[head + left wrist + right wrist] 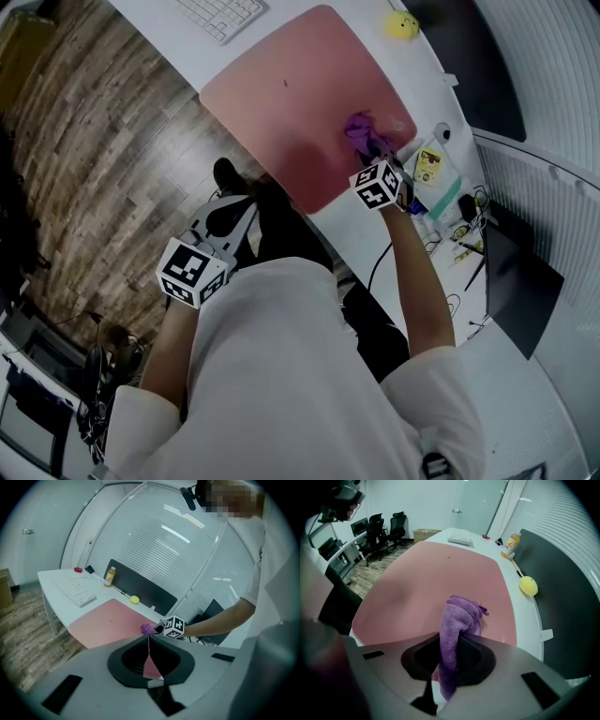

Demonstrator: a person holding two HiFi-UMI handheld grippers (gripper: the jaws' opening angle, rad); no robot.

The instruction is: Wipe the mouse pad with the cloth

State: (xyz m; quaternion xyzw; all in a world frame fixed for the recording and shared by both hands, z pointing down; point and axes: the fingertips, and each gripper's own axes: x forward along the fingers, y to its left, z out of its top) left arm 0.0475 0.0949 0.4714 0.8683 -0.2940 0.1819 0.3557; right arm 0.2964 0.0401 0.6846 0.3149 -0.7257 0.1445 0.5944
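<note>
The pink mouse pad (309,103) is spread flat, unheld. Off its near edge the left gripper (149,644) is held all but closed on nothing. At its right edge the purple cloth (461,616) is clamped by the right gripper (450,641); being bunched, it could be dragged with little contact, or the pad shifted

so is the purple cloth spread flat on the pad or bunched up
Bunched up: the cloth is a crumpled wad pinched in the right gripper, its far end on the mouse pad.
</note>
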